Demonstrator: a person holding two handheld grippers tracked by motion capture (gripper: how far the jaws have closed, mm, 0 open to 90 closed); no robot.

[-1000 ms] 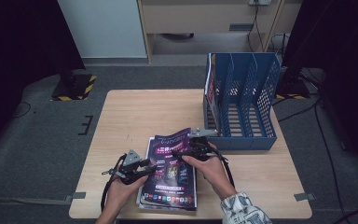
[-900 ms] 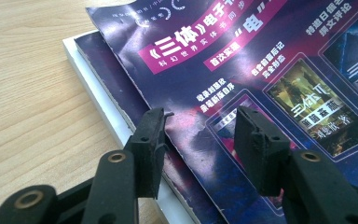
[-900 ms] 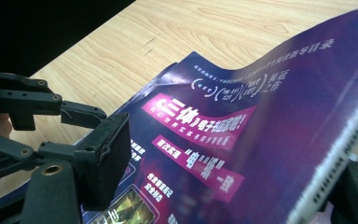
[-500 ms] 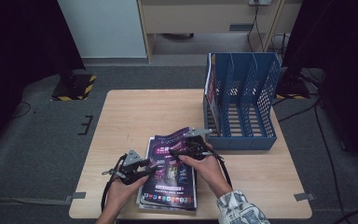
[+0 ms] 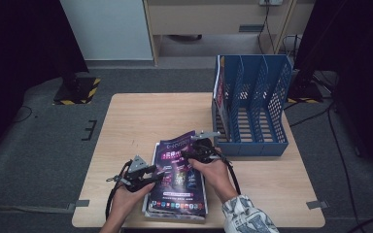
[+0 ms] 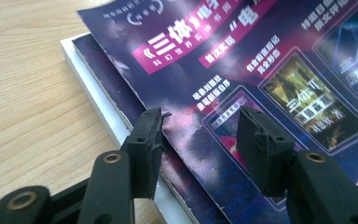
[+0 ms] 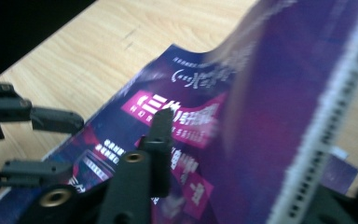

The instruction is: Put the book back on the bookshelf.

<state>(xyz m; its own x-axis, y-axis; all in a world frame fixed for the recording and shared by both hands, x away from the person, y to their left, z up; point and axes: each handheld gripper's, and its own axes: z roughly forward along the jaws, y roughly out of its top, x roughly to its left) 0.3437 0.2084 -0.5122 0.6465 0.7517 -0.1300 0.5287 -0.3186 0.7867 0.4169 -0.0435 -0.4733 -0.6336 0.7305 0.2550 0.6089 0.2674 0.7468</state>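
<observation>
Magazines [image 5: 177, 179], stacked, two grippers at top one, one blue rack [image 5: 252, 107]

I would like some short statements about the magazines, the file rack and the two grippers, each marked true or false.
1. The blue file rack stands at the table's right side. True.
2. The top magazine lies flat and untouched. False: the right gripper lifts its edge, so the cover curls up.
3. The left gripper is open at the top magazine's edge. True.
4. The rack is full of magazines. False: one stands in its leftmost slot; the others look empty.
5. The stack sits on a wooden table. True.
</observation>
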